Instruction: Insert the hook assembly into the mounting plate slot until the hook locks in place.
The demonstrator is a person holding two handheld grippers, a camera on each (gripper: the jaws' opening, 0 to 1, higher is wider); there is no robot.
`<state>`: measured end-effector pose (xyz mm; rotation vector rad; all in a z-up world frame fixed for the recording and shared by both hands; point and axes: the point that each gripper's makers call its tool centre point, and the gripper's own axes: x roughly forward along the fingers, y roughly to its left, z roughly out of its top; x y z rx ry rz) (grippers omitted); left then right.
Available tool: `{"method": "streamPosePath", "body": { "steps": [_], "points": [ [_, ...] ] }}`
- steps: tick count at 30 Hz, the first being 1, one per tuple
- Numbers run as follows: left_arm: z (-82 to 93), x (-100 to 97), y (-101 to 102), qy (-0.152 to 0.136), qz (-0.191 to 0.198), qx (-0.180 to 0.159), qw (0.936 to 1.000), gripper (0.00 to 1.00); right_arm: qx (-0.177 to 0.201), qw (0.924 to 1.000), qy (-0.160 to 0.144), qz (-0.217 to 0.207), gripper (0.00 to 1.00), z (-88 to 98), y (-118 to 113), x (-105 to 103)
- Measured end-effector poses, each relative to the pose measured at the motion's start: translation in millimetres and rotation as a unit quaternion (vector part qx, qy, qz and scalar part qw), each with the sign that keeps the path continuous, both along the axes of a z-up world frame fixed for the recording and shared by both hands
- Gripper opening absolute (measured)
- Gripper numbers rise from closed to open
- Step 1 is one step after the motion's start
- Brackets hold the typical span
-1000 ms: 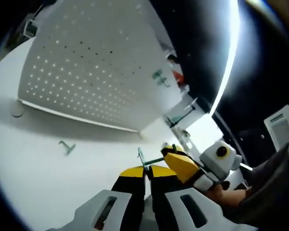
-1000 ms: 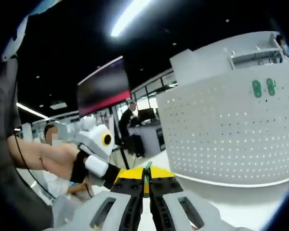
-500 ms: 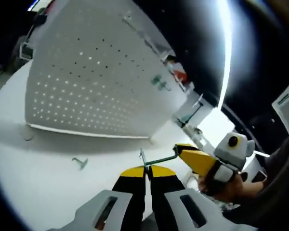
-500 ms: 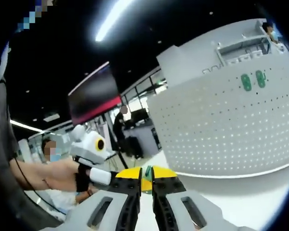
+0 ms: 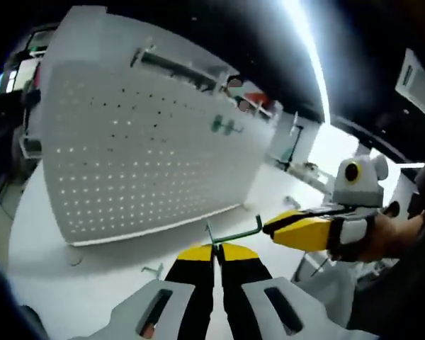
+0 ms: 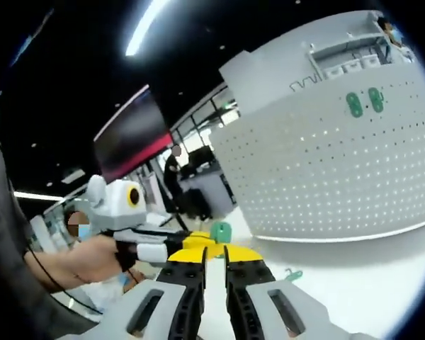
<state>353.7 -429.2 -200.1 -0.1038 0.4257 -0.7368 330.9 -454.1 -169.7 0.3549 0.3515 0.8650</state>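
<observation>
A green wire hook assembly (image 5: pixel 234 233) hangs above the table between both grippers. My left gripper (image 5: pixel 214 248) is shut on its near end. The right gripper (image 5: pixel 268 228) comes in from the right and is shut on the far end. In the right gripper view, a green part of the hook (image 6: pixel 219 231) stands just above my right gripper (image 6: pixel 213 253), and the left gripper (image 6: pixel 202 241) meets it from the left. The white perforated mounting plate (image 5: pixel 142 156) stands upright behind, also seen as the plate (image 6: pixel 326 170). Two green pieces (image 6: pixel 361 103) sit high on it.
A loose green hook (image 5: pixel 152 269) lies on the white table (image 5: pixel 64 297) below the plate; in the right gripper view such a hook (image 6: pixel 292 274) lies near my jaws. A person's hand (image 6: pixel 85 258) holds the left gripper. Office furniture and a person stand far behind.
Both views have swung, so the plate now sits more upright and level. The right gripper has drawn further from the left gripper's tips, with the hook still spanning them.
</observation>
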Motion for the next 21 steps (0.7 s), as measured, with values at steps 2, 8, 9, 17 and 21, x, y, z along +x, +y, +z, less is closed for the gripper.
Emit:
{"method": "streamPosePath", "body": {
  "steps": [2, 8, 9, 17, 21],
  "points": [
    [0.2, -1.3, -2, -0.002, 0.001, 0.002, 1.0, 0.01, 0.005, 1.0, 0.006, -0.003, 0.1, 0.5, 1, 1],
    [2.7, -2.0, -4, -0.02, 0.002, 0.009, 0.9998, 0.01, 0.025, 0.9986, 0.044, -0.013, 0.12, -4.1, 5, 5],
    [3.8, -2.5, -5, -0.028, 0.002, 0.012, 0.9995, 0.01, 0.031, 0.998, 0.052, -0.016, 0.12, -5.3, 6, 6],
    [9.6, -6.3, -13, -0.066, -0.01, 0.033, 0.9972, 0.01, 0.054, 0.9951, 0.076, -0.032, 0.06, -6.6, 7, 11],
    [16.3, -6.3, -15, -0.103, -0.014, 0.054, 0.9931, 0.01, 0.076, 0.9921, 0.092, -0.041, 0.05, -3.8, 6, 14]
  ]
}}
